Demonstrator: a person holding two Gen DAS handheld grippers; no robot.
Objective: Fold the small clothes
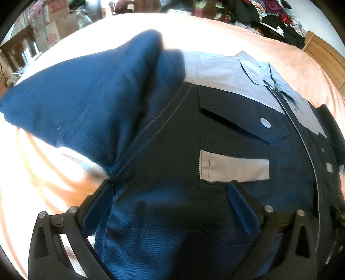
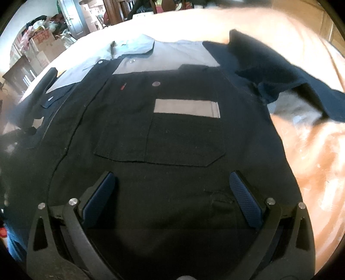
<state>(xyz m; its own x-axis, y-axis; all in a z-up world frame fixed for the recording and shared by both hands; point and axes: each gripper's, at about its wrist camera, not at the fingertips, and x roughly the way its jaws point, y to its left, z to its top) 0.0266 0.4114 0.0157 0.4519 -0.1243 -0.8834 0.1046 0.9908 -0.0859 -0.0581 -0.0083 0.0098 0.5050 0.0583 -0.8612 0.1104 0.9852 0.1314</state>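
I see the navy-and-grey work shirt (image 1: 215, 133) spread front-up on the orange bedspread (image 1: 215, 32). My left gripper (image 1: 170, 189) is spread wide over its armpit seam, holding nothing, with the sleeve (image 1: 86, 97) just ahead. My right gripper (image 2: 172, 178) hangs wide open and empty over the shirt front, just below the chest pocket (image 2: 163, 137).

Peach bedspread (image 1: 226, 32), cardboard boxes (image 1: 58, 25), heap of dark clothes (image 1: 278, 19), grey door (image 2: 74, 17)
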